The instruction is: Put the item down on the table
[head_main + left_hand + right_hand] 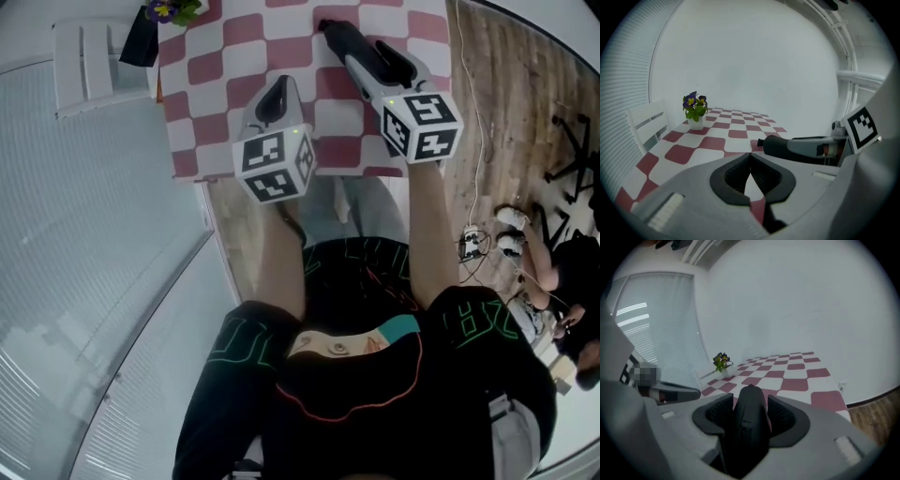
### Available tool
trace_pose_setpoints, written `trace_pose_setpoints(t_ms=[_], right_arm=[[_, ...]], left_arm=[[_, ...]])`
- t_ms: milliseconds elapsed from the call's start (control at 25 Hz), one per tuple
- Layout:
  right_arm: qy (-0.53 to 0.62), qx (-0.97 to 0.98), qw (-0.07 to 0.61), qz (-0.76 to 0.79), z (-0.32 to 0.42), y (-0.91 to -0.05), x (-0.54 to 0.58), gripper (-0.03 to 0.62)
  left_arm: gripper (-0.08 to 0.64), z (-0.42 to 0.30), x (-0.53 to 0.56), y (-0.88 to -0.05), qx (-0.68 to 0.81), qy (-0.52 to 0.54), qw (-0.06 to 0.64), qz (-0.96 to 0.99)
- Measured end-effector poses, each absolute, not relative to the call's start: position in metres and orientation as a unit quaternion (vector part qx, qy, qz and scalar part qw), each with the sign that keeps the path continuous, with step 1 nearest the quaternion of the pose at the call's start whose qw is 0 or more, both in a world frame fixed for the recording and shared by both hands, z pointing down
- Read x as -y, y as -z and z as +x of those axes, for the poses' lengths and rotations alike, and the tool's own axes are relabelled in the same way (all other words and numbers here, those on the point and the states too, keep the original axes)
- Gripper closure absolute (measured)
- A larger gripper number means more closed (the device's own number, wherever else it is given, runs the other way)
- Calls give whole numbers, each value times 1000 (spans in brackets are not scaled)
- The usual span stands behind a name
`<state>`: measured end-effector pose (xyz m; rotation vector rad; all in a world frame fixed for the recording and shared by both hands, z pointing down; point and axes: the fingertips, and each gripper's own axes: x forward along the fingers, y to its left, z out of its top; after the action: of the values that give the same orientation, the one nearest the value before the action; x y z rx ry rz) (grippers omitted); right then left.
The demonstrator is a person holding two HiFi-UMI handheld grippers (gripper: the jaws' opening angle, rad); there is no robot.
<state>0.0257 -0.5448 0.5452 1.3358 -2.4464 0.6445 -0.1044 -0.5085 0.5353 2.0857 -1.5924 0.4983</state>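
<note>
Right gripper (750,401): fingers (717,416) clamped on a black elongated item (750,427), one pad on each side. The item's rounded tip sticks out well past the fingertips. In the head view the item (336,33) points forward from the fingers over the red-and-white checkered tabletop (234,56); cannot tell whether it touches the cloth. Left gripper (750,155): fingers (733,176) together at the tips, nothing between them, held over the near tabletop edge. It sits beside the right gripper and further back. From the left fingers, the item (776,144) lies just ahead and to the right. A flower pot (695,110) with purple-yellow blooms stands far ahead-left of both sets of fingers at the tabletop's far left corner, and a white slatted chair (644,124) is left of it.
</note>
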Motion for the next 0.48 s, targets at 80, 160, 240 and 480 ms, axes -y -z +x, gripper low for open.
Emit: trace_pose_setpoints(t_ms=[80,160,240,480], right_arm=[[-217,844,165,461,24,-554,542,354],[-215,842,178,462,26,-559,538,353],[-219,841,189,458,25,-565,534,346],[-270,828,208,444,36,-575,529,316]], left_arm=[[551,-102,517,-531,576,-177,232,763],[551,-94,523,-529,567,-174,233,771],[551,-89,526,-532,560,-173,236,775],[551,-76,525,-526,555,-174,232,780]])
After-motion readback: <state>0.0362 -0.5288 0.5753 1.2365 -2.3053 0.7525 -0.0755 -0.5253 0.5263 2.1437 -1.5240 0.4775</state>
